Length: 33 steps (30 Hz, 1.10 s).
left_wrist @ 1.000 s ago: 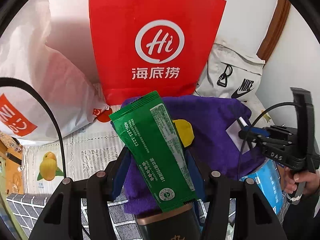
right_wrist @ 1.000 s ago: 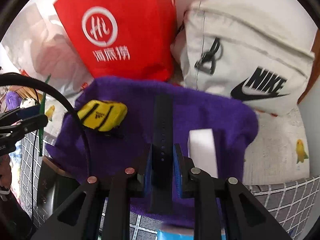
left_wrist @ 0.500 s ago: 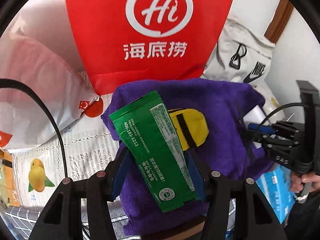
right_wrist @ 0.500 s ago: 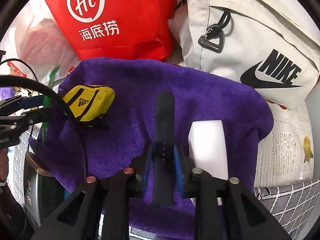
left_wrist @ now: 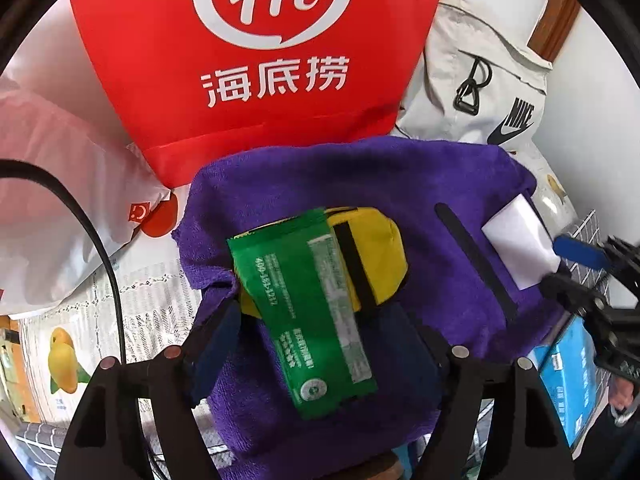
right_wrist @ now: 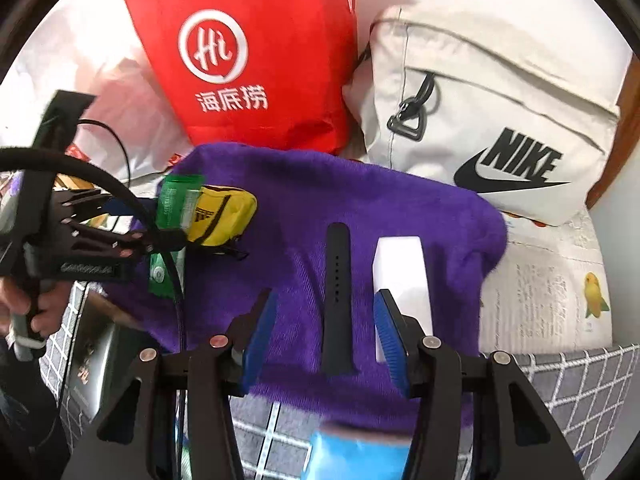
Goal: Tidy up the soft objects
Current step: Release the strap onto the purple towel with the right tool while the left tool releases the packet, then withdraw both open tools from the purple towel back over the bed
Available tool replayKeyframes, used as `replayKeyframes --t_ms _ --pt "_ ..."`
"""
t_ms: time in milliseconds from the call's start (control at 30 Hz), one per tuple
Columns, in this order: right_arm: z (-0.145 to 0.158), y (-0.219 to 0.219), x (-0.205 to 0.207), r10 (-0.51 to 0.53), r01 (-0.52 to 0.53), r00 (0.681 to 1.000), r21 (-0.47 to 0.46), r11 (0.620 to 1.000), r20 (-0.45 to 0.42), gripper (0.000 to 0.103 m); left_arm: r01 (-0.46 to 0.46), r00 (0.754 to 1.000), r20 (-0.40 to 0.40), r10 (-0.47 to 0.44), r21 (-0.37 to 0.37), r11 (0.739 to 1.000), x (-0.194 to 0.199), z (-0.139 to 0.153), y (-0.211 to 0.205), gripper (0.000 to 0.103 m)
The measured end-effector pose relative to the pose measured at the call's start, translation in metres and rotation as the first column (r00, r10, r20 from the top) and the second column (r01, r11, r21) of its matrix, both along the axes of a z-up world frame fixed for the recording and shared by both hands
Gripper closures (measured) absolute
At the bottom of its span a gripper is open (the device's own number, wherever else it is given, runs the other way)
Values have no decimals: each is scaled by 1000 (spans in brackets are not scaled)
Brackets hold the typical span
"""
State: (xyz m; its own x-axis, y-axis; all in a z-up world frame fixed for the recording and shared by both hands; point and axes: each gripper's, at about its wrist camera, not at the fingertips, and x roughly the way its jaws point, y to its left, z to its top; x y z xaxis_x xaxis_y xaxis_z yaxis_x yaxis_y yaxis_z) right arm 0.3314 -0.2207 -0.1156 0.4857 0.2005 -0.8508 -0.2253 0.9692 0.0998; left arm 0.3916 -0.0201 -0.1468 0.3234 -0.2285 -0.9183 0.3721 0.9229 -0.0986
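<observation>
Left wrist view: the left gripper (left_wrist: 320,344) stands released, its jaws spread either side of the green sachet (left_wrist: 306,308), which lies partly over the yellow pouch (left_wrist: 376,252) on the purple towel (left_wrist: 320,176), apparently the collecting spot. Right wrist view: the right gripper (right_wrist: 324,336), likewise released, straddles the black strap (right_wrist: 337,296) laid flat beside the white block (right_wrist: 402,268).
</observation>
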Motion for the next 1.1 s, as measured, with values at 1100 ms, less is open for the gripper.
replayKeyframes --t_ms 1100 --pt "6 25 -196 133 -135 991 98 986 23 52 -23 987 157 29 -35 999 -225 61 47 27"
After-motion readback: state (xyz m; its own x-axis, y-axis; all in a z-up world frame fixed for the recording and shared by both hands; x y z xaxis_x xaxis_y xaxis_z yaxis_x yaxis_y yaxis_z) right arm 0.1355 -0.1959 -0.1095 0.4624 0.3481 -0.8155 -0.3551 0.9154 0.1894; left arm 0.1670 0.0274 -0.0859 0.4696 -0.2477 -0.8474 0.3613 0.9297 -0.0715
